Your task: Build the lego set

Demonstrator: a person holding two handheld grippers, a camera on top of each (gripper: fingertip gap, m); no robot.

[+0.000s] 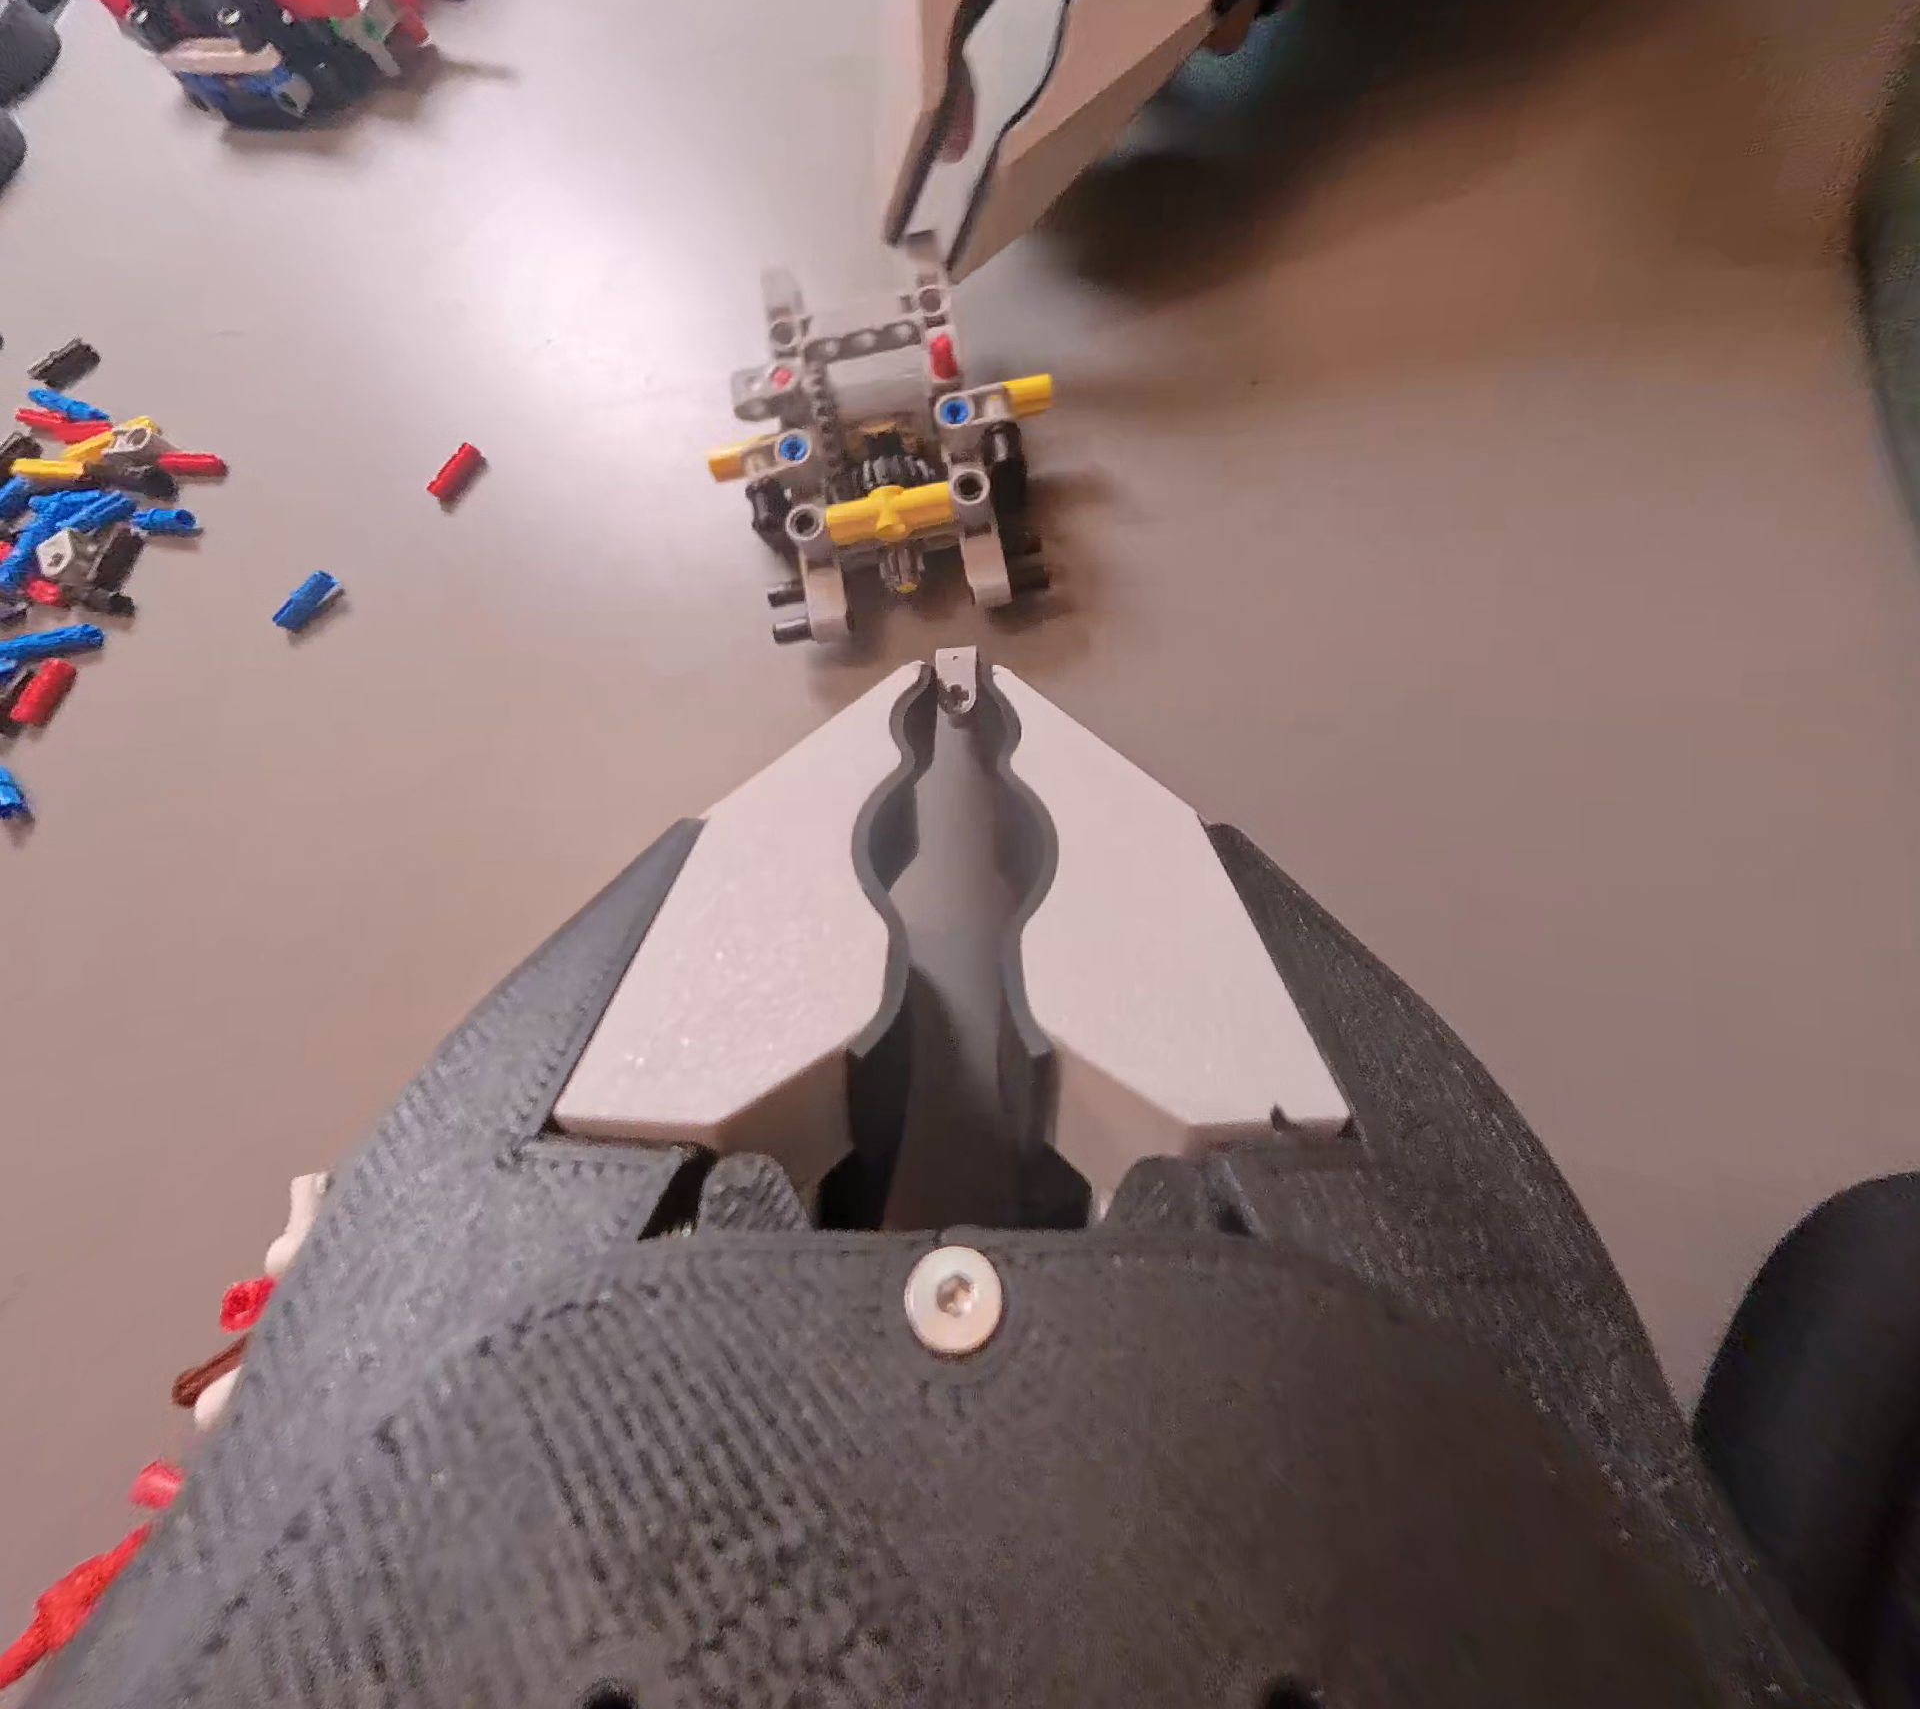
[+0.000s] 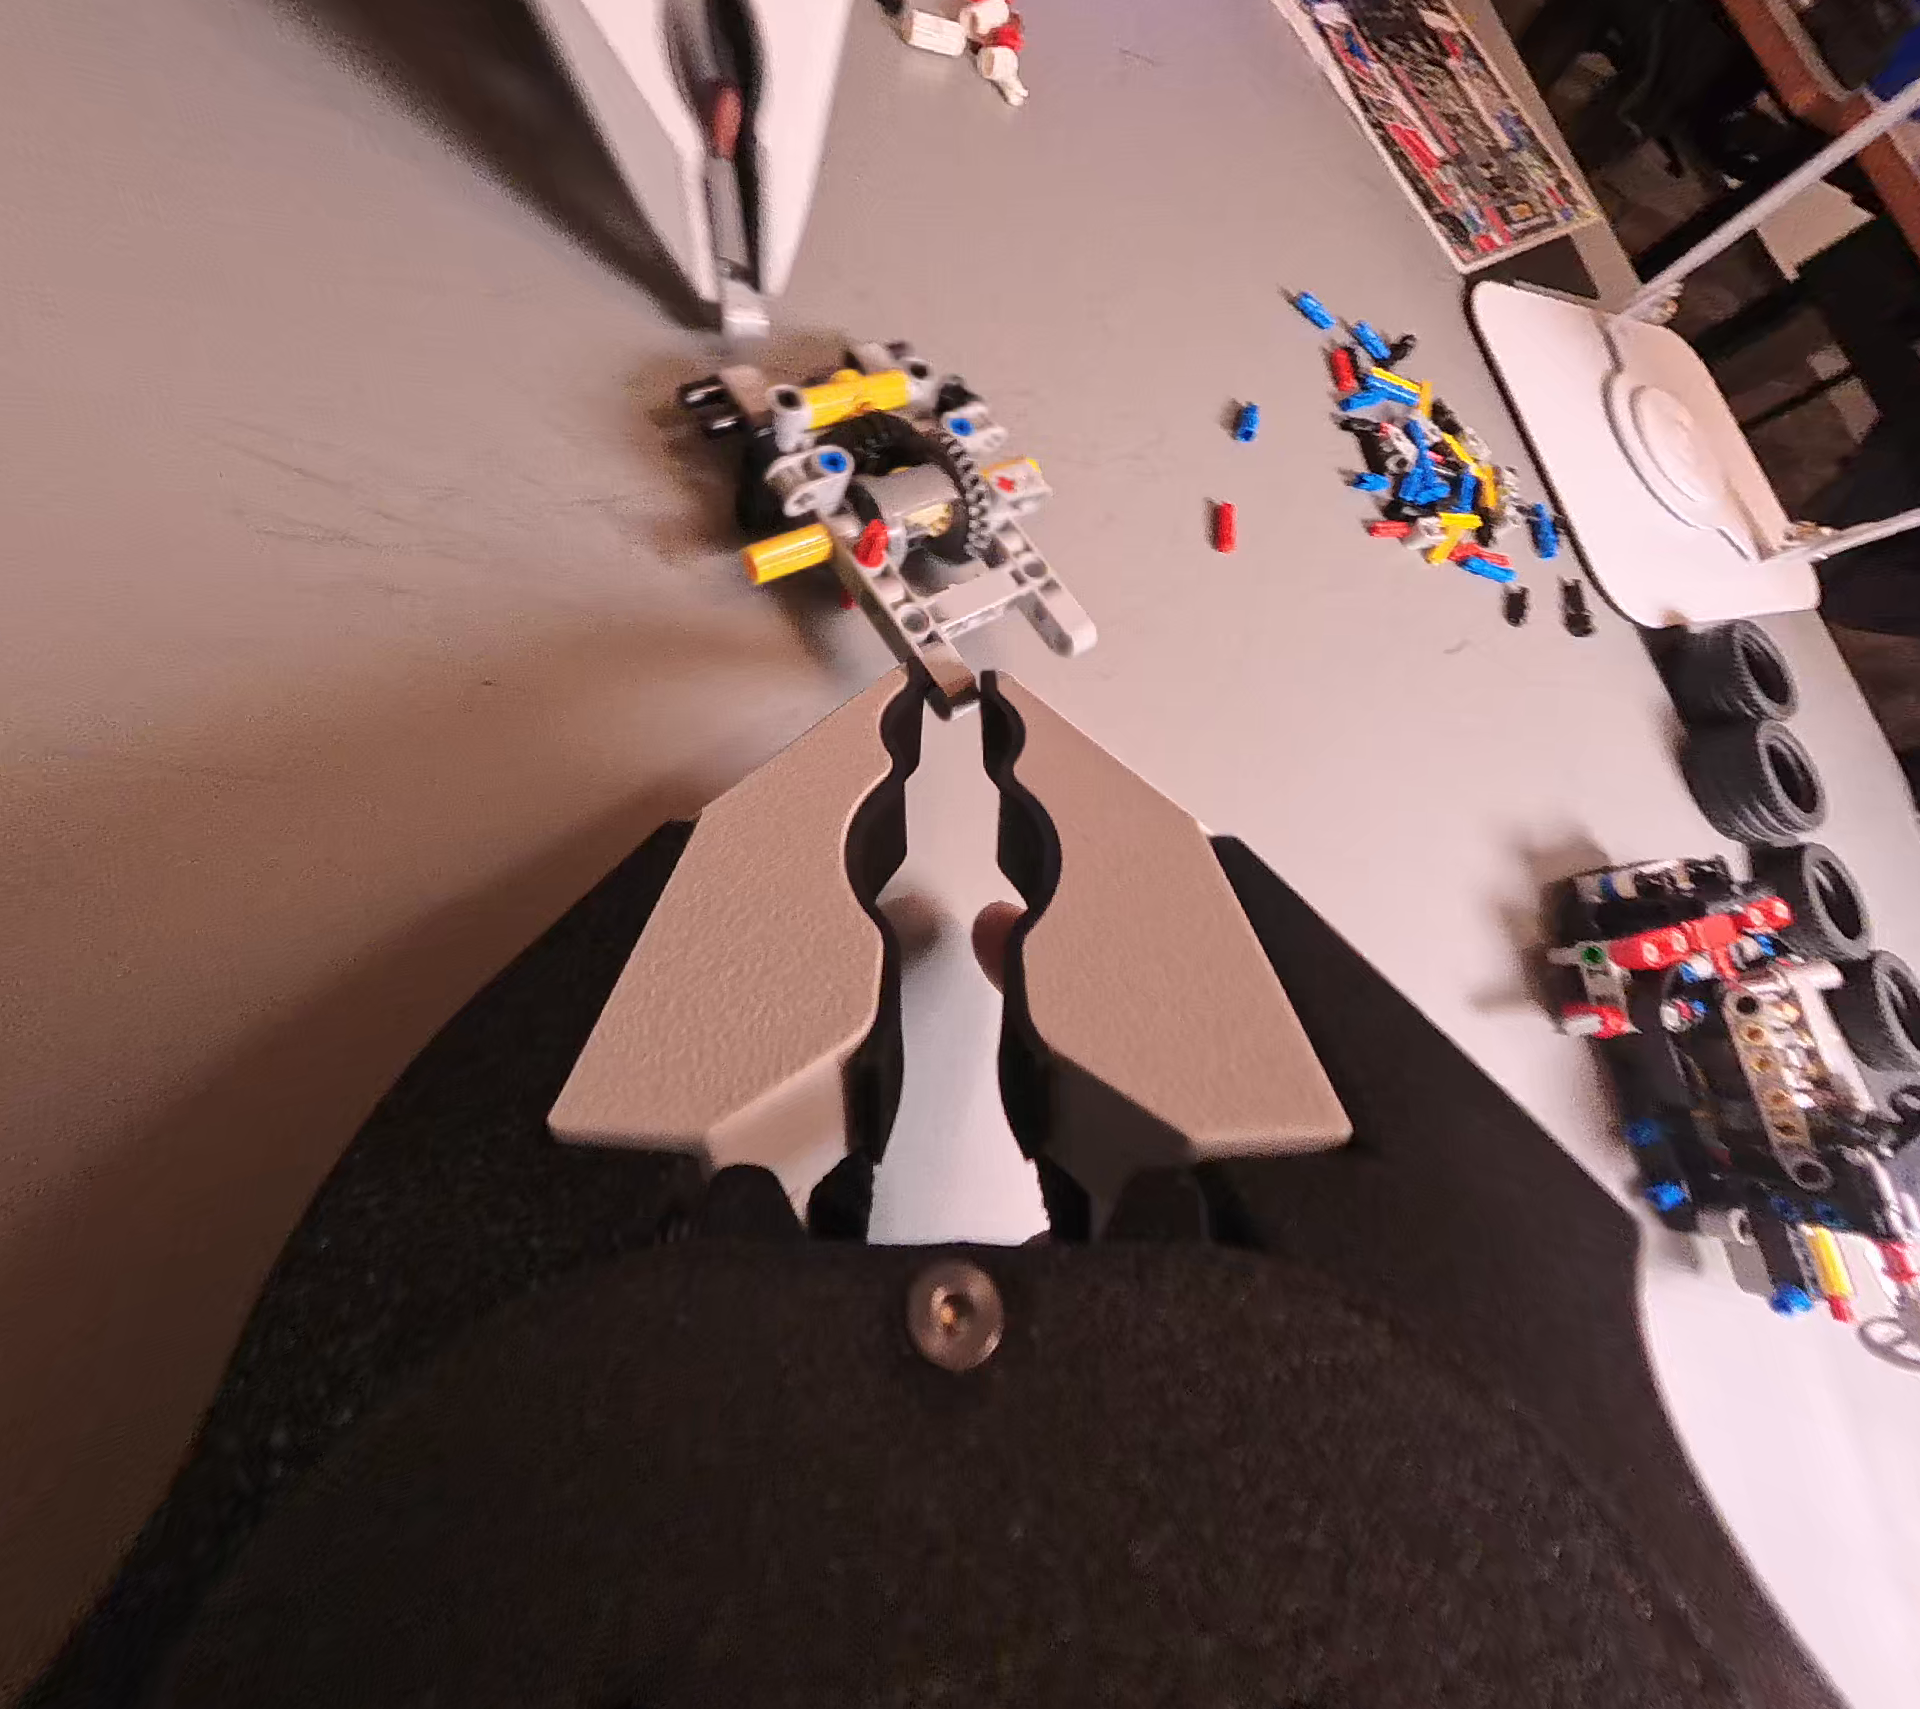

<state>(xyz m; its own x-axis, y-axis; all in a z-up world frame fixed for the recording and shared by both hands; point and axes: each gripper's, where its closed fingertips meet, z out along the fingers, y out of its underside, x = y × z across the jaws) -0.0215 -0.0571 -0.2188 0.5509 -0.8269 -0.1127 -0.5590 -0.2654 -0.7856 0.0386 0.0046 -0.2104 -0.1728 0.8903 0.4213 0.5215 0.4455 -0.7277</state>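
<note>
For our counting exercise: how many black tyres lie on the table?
4 tyres, in a row near the table edge, the last beside the dark chassis; others may be hidden.

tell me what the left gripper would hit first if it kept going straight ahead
Most likely the grey and yellow lego assembly, directly ahead of the left gripper, which pinches a small grey piece; the height difference is unclear.

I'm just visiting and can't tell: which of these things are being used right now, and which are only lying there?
In use:
left gripper, shut on small grey piece
right gripper, pinching grey-and-yellow gear assembly

Lying about:
loose red and blue pins
black rubber tyres
black-and-red chassis
printed instruction sheet
</note>
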